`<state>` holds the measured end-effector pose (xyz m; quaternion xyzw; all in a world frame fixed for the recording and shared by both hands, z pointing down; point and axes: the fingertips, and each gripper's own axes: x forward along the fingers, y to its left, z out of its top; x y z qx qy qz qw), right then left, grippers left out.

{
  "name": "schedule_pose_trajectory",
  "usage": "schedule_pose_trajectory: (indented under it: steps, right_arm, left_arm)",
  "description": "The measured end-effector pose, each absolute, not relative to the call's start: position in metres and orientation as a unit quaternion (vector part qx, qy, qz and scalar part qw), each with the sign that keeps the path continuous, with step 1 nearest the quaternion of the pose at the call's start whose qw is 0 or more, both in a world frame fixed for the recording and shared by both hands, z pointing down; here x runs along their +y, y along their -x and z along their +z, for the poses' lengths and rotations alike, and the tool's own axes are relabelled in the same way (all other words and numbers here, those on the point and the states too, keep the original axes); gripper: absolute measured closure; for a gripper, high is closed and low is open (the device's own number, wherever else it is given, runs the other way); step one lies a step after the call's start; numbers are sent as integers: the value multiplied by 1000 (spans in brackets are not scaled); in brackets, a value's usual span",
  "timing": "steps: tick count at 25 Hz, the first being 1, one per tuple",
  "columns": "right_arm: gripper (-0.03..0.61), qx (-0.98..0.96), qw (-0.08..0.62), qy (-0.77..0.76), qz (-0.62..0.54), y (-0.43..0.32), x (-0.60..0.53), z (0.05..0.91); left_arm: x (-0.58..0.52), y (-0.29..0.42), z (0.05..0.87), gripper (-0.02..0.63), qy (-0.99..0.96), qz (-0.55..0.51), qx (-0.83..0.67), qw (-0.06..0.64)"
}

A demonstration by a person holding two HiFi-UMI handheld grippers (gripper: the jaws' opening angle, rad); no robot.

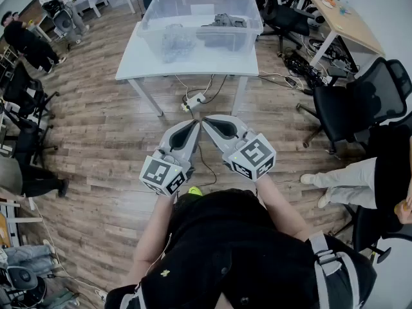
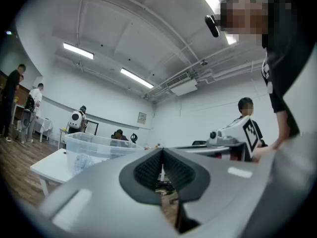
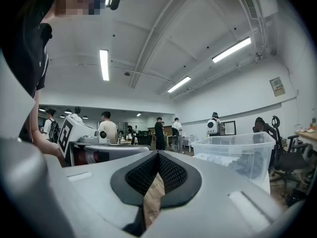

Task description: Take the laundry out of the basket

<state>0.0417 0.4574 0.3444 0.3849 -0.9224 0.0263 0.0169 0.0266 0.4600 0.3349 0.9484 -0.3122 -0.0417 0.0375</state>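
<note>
The clear plastic basket (image 1: pixel 187 10) sits on the white table (image 1: pixel 135 60), straight ahead of the person and well apart from both tools, with a stretch of wooden floor (image 1: pixel 103 134) between them. Its long side runs left to right across the person's front. Inside, a pale grey crumpled cloth (image 1: pixel 170 44) lies against the front wall toward the left end, and a darker grey garment (image 1: pixel 222 28) is heaped toward the right.

The left gripper (image 1: pixel 193 122) and the right gripper (image 1: pixel 207 121) are held level close to the body, tips angled in until they almost meet. Neither is clearly nearer the basket. By side, the left lines up better with the pale cloth and the right with the dark garment.

In the left gripper view the ribbed fingers (image 2: pixel 148 170) are pressed together with nothing between them, and the basket shows off to the left. The right gripper's fingers (image 3: pixel 143 175) are likewise pressed together on nothing, with the basket off to the right. My guess is that both must travel forward over the rim and spread before anything can be lifted.
</note>
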Motion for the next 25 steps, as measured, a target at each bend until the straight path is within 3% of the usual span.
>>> schedule_pose_trajectory:
  steps: [17,25]
  right_arm:
    - [577,-924,-1,-380,36,-67,453,346]
    - [577,-934,23,-354,37,-79,463,360]
  left_arm:
    - [456,-41,335,606,-943,-41,-330,31]
    - [466,-60,347,606,-938,-24,-344,34]
